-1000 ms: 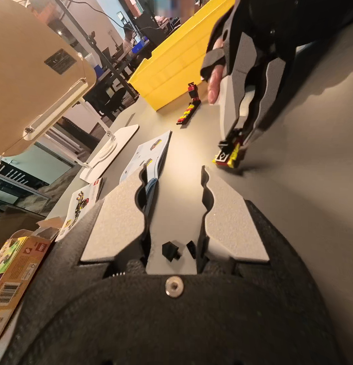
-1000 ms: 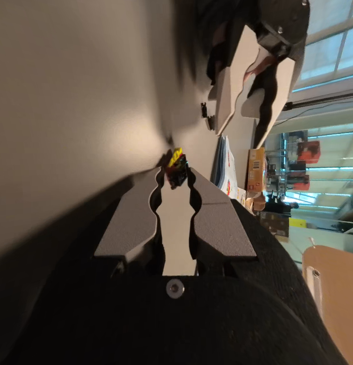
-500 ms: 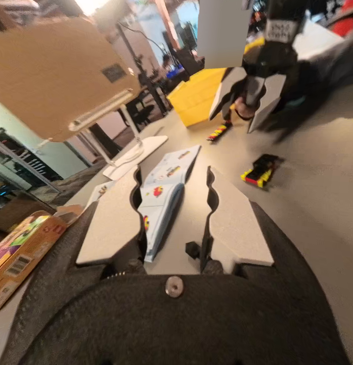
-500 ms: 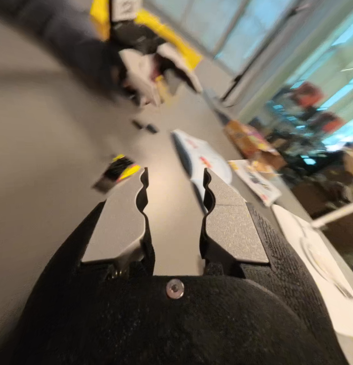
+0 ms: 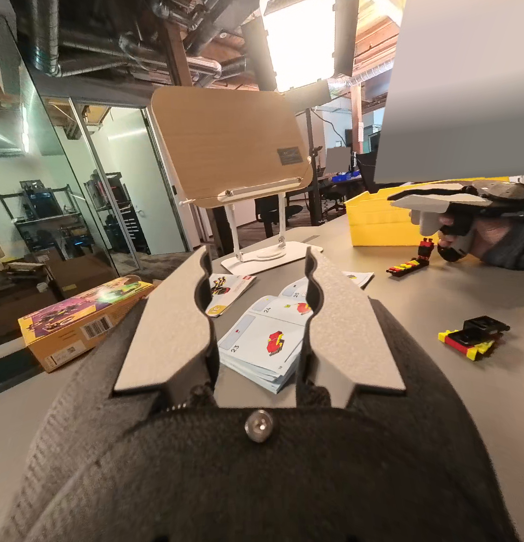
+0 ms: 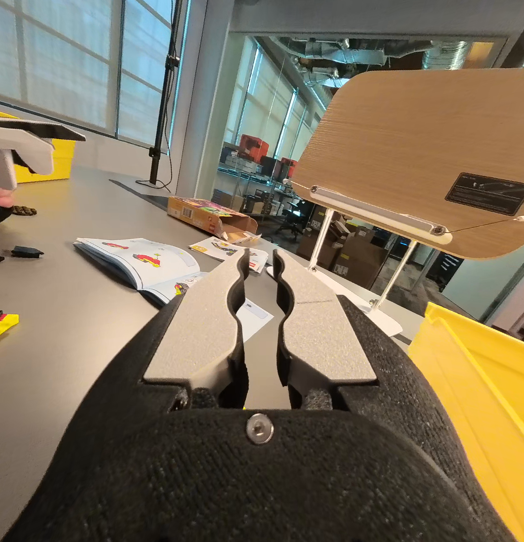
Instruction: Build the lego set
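Note:
My left gripper [image 5: 257, 255] is open and empty, held above the open instruction booklet [image 5: 263, 337]. A small black, red and yellow Lego assembly [image 5: 472, 337] lies on the grey table to its right. A long red, yellow and black Lego strip [image 5: 407, 265] lies farther back, just below my right gripper [image 5: 410, 212]. In the right wrist view my right gripper [image 6: 261, 255] is empty, its jaws a narrow gap apart, pointing over the booklet [image 6: 143, 261]. Two small black pieces [image 6: 27, 251] lie at the left. The assembly [image 6: 2, 322] shows at the left edge.
A wooden book stand [image 5: 231, 146] on a white base stands at the back. A yellow bin [image 5: 381, 220] sits back right, close beside my right gripper [image 6: 475, 381]. An opened Lego box [image 5: 78, 319] and a leaflet [image 5: 228, 290] lie left of the booklet. The gap from one gripper's tips to the other's is roughly 25 centimeters. The left tips stand about 15 centimeters off the assembly [image 6: 2, 322].
My right gripper has let go of the small assembly, which now lies on the table, and has drawn back with its jaws narrowed. My left gripper has lifted and tilted up over the booklet.

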Available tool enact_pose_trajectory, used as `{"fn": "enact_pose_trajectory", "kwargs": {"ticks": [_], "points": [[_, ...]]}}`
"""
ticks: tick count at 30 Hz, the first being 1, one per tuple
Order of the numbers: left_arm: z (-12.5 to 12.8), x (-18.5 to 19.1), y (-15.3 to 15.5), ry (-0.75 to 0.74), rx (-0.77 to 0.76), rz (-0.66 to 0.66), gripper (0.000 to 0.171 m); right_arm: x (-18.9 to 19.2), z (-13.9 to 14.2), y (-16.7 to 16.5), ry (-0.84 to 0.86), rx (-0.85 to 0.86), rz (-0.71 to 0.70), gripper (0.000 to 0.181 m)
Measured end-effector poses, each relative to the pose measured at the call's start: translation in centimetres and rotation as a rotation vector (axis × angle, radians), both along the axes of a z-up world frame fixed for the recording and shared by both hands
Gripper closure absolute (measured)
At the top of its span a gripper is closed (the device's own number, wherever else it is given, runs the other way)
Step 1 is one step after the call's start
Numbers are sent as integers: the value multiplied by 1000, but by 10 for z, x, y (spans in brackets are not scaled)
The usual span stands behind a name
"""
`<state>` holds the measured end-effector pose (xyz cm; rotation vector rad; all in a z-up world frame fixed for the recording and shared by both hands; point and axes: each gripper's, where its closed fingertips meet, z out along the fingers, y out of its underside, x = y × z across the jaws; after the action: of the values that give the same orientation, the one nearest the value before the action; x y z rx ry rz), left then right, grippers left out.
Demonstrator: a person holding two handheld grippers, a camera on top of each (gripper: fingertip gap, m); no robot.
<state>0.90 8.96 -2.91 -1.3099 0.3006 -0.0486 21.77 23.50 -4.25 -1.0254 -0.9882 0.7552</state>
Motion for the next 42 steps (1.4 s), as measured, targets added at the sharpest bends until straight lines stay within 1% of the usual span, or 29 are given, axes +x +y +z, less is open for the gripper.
{"fn": "enact_pose_trajectory", "kwargs": {"ticks": [7,9,11,13,14,16,18,21,24,28,29,31,32,34,37,38,39,40,42], "points": [[0,6,-1,53,12,3,111,-4,-3,-5,-36,46,2,170],[5,2,-3,68,43,36,113,-3,-1,-5,-30,51,-3,170],[22,-12,-14,109,134,114,119,-1,0,-4,-22,47,-9,171],[39,-30,-28,167,212,186,120,0,0,-2,-12,36,-9,171],[42,-41,-32,176,220,222,126,0,0,-2,-9,29,-7,171],[40,-65,-37,133,193,300,135,1,0,-1,-4,16,-7,171],[31,-81,-38,94,165,326,137,2,0,1,2,6,-9,171],[25,-95,-35,96,143,363,139,4,1,2,10,0,-14,172],[18,-98,-30,56,112,348,142,4,1,2,13,-2,-14,172],[13,-89,-25,100,90,313,145,3,1,2,6,5,-13,172],[12,-84,-24,118,82,298,147,3,1,1,4,7,-13,172],[7,-73,-21,143,46,262,159,3,0,2,2,10,-17,172],[5,-66,-20,152,28,240,160,3,0,2,1,10,-21,172],[6,-55,-20,179,17,207,160,4,1,4,4,8,-28,172],[20,-41,-24,233,21,174,160,8,2,7,13,1,-53,172],[25,-39,-24,220,-18,162,159,9,2,9,18,0,-64,171],[28,-37,-23,174,-79,153,156,11,3,10,22,0,-76,171],[30,-32,-23,125,-146,122,150,12,3,11,23,4,-88,171],[38,-19,-29,55,-233,40,147,13,4,12,19,21,-109,170]]}}
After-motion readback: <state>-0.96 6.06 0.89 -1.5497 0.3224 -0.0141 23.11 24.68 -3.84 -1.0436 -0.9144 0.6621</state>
